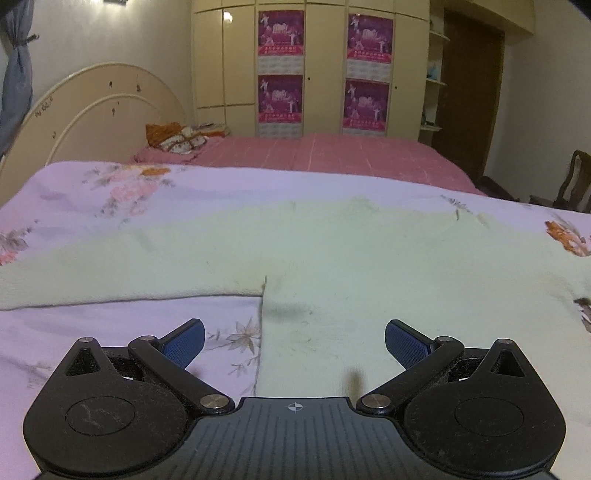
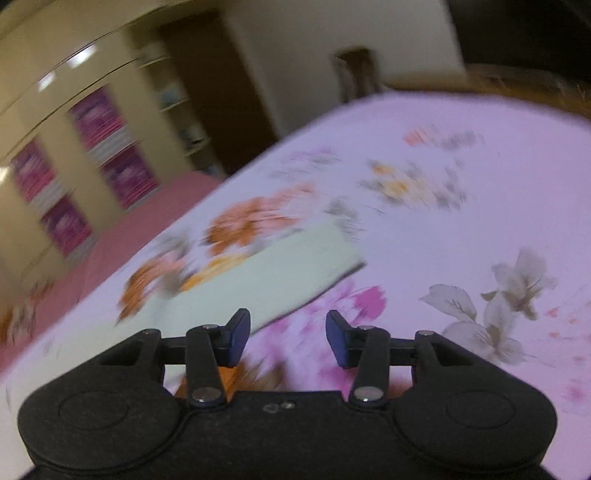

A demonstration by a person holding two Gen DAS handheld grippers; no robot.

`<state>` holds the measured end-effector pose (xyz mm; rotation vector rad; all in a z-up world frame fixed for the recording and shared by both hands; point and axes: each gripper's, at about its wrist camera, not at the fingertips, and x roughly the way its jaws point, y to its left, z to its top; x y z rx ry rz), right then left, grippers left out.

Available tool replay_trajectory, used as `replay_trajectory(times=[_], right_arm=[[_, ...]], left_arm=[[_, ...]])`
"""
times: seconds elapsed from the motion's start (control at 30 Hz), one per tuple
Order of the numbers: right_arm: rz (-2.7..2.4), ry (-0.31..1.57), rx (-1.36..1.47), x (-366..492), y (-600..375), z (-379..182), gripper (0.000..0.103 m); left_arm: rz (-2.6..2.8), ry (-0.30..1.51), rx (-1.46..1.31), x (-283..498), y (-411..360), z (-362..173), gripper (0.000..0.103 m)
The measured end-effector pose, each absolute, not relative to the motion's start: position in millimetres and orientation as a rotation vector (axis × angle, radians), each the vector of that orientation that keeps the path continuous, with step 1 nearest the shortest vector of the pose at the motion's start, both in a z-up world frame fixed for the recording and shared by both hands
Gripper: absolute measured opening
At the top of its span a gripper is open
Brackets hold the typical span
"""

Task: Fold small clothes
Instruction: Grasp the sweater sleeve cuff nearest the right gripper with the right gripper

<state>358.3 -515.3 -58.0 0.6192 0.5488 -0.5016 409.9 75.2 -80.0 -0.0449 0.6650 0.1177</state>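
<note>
Left tongs (image 1: 294,345) spread, empty, low over pale green knit garment (image 1: 332,258) lying flat on lilac floral bedsheet (image 1: 110,332). Right tongs (image 2: 288,338) part-open, nothing between, near garment's sleeve end; view blurred.

We've got a pale mint-green garment (image 1: 332,251) with a few dark specks, lying on a lilac sheet (image 1: 110,332) printed with flowers in orange, pink, magenta and grey-white. Behind it the bedspread (image 1: 332,151) is dusty pink with faint lighter grid lines. The headboard (image 1: 96,107) is cream, same as the wardrobe (image 1: 225,55), which has magenta-purple posters (image 1: 280,33) on it. We see an orange and white patterned pillow (image 1: 177,138) too. Both grippers are black with blue pads (image 1: 184,343).
</note>
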Motion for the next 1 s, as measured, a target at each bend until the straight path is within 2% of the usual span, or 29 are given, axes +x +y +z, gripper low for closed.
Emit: replay_trajectory(times=[0.07,0.2,0.23,0.27,0.33,0.47,0.63,0.73,0.83,1.0], right_arm=[[-0.503,0.541,0.707,367.6,-533.5,-74.8,0.043],[-0.486,0.514,0.707,381.1,-537.7,-81.8,0.041],[-0.486,0.528,0.680,385.7,-534.4,-82.3,0.036],[-0.481,0.548,0.656,390.7,-530.7,-83.5,0.023],[-0.446,0.571,0.631,399.6,-531.9,-80.8,0.004],[-0.428,0.420,0.565,377.9,-525.0,-43.1,0.003],[-0.500,0.616,0.570,390.5,-536.4,-76.8,0.004],[-0.511,0.600,0.623,388.2,-537.1,-76.5,0.006],[-0.516,0.557,0.748,377.4,-545.8,-78.8,0.014],[-0.529,0.517,0.836,376.4,-557.9,-85.7,0.012]], left_arm=[[0.112,0.672,-0.057,416.7,75.7,-86.9,0.103],[0.113,0.691,-0.061,431.0,73.3,-98.6,0.103],[0.115,0.696,-0.061,433.7,71.6,-100.3,0.103],[0.115,0.697,-0.063,437.2,70.4,-101.5,0.103],[0.114,0.687,-0.061,441.4,68.2,-100.6,0.103],[0.110,0.685,-0.036,444.3,63.3,-103.5,0.103],[0.097,0.730,-0.017,441.7,63.3,-109.5,0.103],[0.097,0.746,-0.017,438.2,69.5,-108.9,0.103],[0.105,0.740,-0.027,432.4,78.1,-107.4,0.103],[0.110,0.739,-0.058,425.0,90.3,-105.3,0.103]])
